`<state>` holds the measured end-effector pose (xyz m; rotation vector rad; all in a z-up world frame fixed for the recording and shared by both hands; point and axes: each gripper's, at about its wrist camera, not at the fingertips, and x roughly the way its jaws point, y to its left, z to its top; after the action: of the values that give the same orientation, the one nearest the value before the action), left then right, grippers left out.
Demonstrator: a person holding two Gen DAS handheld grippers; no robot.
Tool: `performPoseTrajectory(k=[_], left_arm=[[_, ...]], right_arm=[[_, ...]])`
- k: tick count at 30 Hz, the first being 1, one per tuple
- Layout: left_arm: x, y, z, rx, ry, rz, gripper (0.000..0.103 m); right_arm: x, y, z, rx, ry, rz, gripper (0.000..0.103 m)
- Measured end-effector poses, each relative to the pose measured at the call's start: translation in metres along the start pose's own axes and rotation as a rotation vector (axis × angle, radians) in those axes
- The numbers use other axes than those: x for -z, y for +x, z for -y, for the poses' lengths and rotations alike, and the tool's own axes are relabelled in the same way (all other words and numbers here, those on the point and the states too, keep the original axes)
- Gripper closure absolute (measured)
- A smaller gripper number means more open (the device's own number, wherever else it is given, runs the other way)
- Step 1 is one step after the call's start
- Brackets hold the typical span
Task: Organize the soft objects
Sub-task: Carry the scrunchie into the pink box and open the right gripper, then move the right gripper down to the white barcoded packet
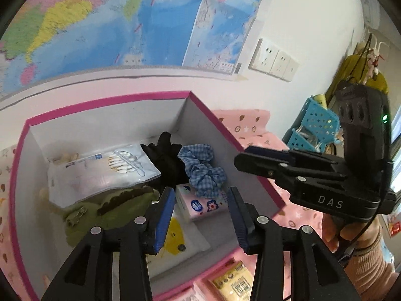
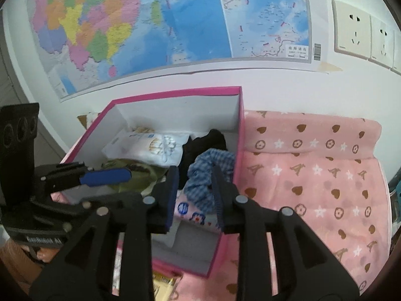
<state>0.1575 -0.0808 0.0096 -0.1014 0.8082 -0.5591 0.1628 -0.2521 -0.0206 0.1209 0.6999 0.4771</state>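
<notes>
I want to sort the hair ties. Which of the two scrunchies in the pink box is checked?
The blue-and-white gingham scrunchie, nearest the box's right wall. The other scrunchie, beside it toward the cotton-swab pack, is plain black.

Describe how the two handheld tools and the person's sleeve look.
Both tools, the left tool and the right tool, are black plastic with blue pads and silver rivets. The right tool's body carries white "DAS" lettering and a green light, with a thin black cable. A pink ribbed sleeve covers the wrist.
</notes>
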Motion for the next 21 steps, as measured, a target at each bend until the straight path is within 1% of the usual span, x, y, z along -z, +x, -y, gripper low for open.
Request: performPoseTrajectory(k=[2, 5, 7, 9, 11, 12, 14, 17, 21], left_arm=[[0.005, -0.013, 0.001, 0.009, -0.001, 0.026, 0.058], [0.013, -0.032, 0.004, 0.030, 0.001, 0.062, 0.057], [0.018, -0.043, 0.006, 0.050, 0.004, 0.081, 0.055], [0.028, -0.057, 0.008, 0.064, 0.005, 0.104, 0.053], [0.039, -0.069, 0.009, 0.074, 0.012, 0.120, 0.051], [0.044, -0.073, 0.009, 0.074, 0.009, 0.124, 0.051], [0.055, -0.079, 0.007, 0.067, 0.006, 0.123, 0.049], [0.071, -0.082, 0.002, 0.029, -0.008, 0.105, 0.049], [0.097, -0.078, -0.016, 0.009, -0.078, 0.064, 0.049]], right_arm=[[0.005, -0.007, -0.002, -0.015, 0.002, 0.005, 0.074], [0.016, -0.025, -0.005, -0.066, 0.005, 0.025, 0.072], [0.023, -0.038, -0.007, -0.108, 0.008, 0.039, 0.069], [0.033, -0.050, -0.010, -0.156, 0.017, 0.050, 0.069], [0.045, -0.058, -0.013, -0.208, 0.030, 0.047, 0.069], [0.051, -0.061, -0.015, -0.219, 0.029, 0.040, 0.069], [0.064, -0.063, -0.020, -0.243, 0.024, 0.021, 0.069], [0.083, -0.061, -0.028, -0.274, 0.024, -0.015, 0.069], [0.107, -0.050, -0.043, -0.291, 0.003, -0.082, 0.069]])
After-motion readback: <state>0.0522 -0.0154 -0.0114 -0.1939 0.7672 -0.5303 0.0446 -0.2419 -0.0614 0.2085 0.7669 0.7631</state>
